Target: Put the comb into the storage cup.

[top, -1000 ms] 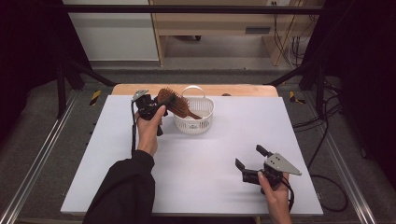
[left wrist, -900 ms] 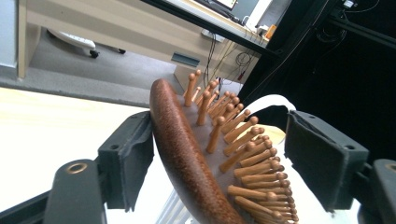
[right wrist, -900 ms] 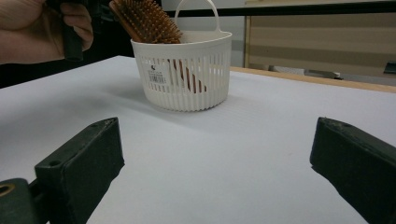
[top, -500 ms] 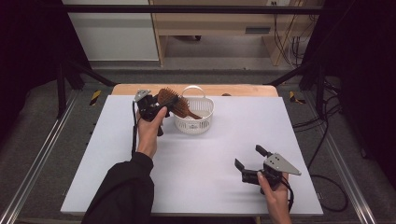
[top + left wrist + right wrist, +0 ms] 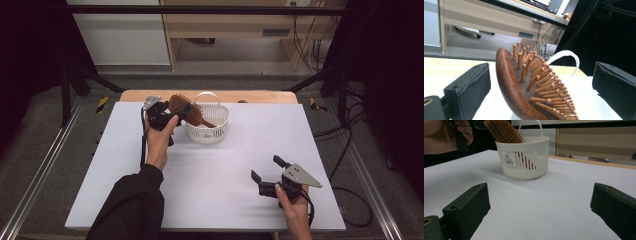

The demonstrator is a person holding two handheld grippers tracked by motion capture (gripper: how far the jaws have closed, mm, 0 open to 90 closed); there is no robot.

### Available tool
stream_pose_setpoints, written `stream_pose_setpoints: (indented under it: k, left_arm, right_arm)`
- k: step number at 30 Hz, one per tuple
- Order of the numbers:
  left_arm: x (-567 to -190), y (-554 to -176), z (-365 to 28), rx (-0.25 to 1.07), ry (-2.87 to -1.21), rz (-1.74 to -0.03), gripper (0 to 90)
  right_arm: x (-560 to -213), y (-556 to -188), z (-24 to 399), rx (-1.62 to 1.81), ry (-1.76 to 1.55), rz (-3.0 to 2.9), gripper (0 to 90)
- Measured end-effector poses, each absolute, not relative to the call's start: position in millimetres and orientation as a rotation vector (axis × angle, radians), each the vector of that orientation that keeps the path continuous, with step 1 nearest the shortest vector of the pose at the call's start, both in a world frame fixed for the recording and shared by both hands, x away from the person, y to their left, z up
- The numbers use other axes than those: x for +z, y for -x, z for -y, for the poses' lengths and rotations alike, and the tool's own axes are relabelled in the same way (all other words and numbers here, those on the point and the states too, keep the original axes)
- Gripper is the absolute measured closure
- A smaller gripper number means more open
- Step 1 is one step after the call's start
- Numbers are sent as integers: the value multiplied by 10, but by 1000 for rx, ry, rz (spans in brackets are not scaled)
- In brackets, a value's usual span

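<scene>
A brown wooden hairbrush (image 5: 186,110) leans in a white slatted basket (image 5: 207,125) at the back middle of the table, handle down inside and head sticking out to the left. My left gripper (image 5: 172,115) is at the brush head. Its jaws have just been opening. In the left gripper view the brush (image 5: 524,85) lies between the two black pads (image 5: 469,82) with a gap on each side, and the basket's handle (image 5: 566,53) arches behind. My right gripper (image 5: 265,167) rests open near the front right, facing the basket (image 5: 524,162) and brush (image 5: 504,131) across bare table.
A white sheet (image 5: 215,180) covers the table, with a strip of wood (image 5: 250,96) along the far edge. Dark metal frame rails run down both sides. A desk and cables stand beyond the table.
Hardly anything differs in the high view. The left hand stays by the basket with the brush head at its jaws, and the right gripper has kept still.
</scene>
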State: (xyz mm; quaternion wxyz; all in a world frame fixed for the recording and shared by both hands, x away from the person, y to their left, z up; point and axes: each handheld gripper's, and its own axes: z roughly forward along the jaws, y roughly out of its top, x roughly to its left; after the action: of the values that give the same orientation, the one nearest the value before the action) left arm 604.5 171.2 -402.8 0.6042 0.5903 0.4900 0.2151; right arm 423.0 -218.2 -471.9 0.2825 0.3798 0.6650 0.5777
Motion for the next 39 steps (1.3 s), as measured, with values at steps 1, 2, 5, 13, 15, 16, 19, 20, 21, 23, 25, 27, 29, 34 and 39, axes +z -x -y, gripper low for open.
stream_pose_setpoints:
  k: [1,2,5,13,15,16,19,20,21,23,25,27,29,34,39]
  left_arm:
    - [-4022,-6038,-1708,500,-1370,-1131,18]
    - [-4022,-6038,-1708,500,-1370,-1131,17]
    - [-4005,-6014,-1694,515,-1376,-1114,17]
    - [-3960,-5980,-1721,548,-1383,-1100,23]
    - [-3948,-5970,-1729,563,-1390,-1095,23]
    - [-3948,-5970,-1729,563,-1390,-1095,26]
    - [-3916,-5945,-1747,606,-1409,-1086,36]
    - [-3907,-5936,-1752,613,-1414,-1083,36]
    - [-3898,-5926,-1757,619,-1418,-1077,36]
    - [-3877,-5905,-1762,635,-1432,-1066,33]
    - [-3854,-5884,-1763,668,-1446,-1061,26]
    - [-3833,-5864,-1765,696,-1456,-1058,24]
    - [-3815,-5847,-1775,701,-1458,-1050,23]
    - [-3786,-5825,-1786,706,-1463,-1038,23]
    - [-3767,-5804,-1796,707,-1471,-1028,24]
  right_arm:
    - [-4719,-4230,2181,1547,-1017,-1781,29]
    - [-4719,-4230,2181,1547,-1017,-1781,29]
    - [-4719,-4230,2181,1547,-1019,-1781,29]
    - [-4718,-4230,2181,1547,-1019,-1780,29]
    - [-4718,-4230,2181,1547,-1019,-1782,29]
    - [-4718,-4230,2181,1547,-1019,-1782,29]
    - [-4719,-4231,2178,1545,-1017,-1782,29]
    - [-4719,-4229,2177,1545,-1017,-1783,29]
    - [-4719,-4229,2174,1546,-1018,-1781,29]
    - [-4719,-4228,2172,1546,-1018,-1780,28]
    - [-4721,-4231,2170,1544,-1014,-1782,28]
    - [-4722,-4231,2167,1544,-1015,-1783,28]
    - [-4722,-4231,2165,1544,-1014,-1784,28]
    - [-4723,-4230,2163,1542,-1016,-1784,28]
    - [-4723,-4232,2167,1541,-1015,-1784,28]
